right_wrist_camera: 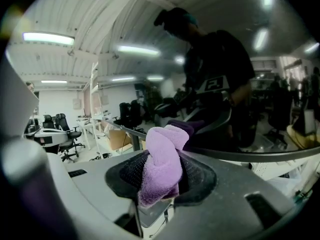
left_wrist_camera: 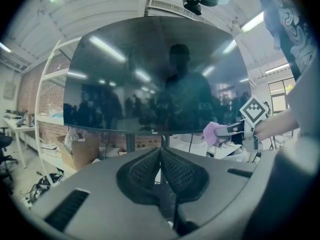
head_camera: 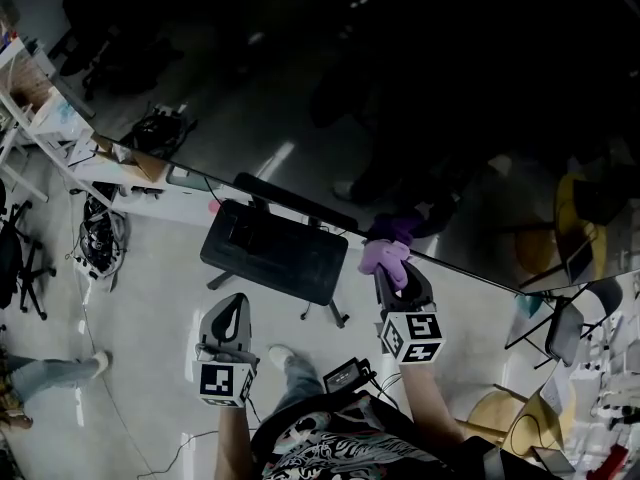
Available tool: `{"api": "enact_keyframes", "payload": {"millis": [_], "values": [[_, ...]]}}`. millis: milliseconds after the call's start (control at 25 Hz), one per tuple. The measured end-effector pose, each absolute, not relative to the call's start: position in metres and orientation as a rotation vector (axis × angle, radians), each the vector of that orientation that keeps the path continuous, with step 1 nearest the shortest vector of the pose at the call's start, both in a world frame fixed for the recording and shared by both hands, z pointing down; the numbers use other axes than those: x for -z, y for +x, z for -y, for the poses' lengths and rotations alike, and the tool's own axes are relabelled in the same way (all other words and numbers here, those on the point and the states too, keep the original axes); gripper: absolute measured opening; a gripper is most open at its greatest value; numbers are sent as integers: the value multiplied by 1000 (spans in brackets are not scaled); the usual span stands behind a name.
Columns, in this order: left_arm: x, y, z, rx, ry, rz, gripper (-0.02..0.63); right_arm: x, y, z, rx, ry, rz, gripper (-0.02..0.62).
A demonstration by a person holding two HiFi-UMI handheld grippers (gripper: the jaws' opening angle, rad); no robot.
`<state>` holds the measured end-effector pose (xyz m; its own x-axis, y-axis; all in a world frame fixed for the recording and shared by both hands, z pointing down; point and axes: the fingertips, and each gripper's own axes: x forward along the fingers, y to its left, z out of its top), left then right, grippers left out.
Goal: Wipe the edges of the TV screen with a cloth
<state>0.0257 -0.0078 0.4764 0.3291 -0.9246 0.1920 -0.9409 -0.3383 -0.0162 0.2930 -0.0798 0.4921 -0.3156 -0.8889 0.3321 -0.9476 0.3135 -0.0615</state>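
cloth point(right_wrist_camera: 161, 166): plain lilac-purple, no pattern
TV screen point(left_wrist_camera: 155, 74): glossy black with a thin black bezel
left gripper point(left_wrist_camera: 160, 151) and right gripper point(right_wrist_camera: 167, 151): matte grey shells, black cross-hatched pads point(left_wrist_camera: 142, 171)
marker cubes point(head_camera: 225, 383): black square patterns on white
stand base point(head_camera: 272, 251): black
floor point(head_camera: 150, 308): pale grey
shirt point(head_camera: 330, 453): black with a white graphic print

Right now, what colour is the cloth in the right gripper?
Light purple; the cloth shows best in the right gripper view, clamped between the jaws.
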Motion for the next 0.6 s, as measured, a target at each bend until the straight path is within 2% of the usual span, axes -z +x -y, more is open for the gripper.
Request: {"api": "enact_keyframes", "payload": {"millis": [160,600], "values": [[-471,26,15,-180,2464,1763,17,-491,288,81,-362,1668,2354,161],[-466,16,41,-243,2481,1748,17,-489,264,91,-373,1650,2379,161]]}}
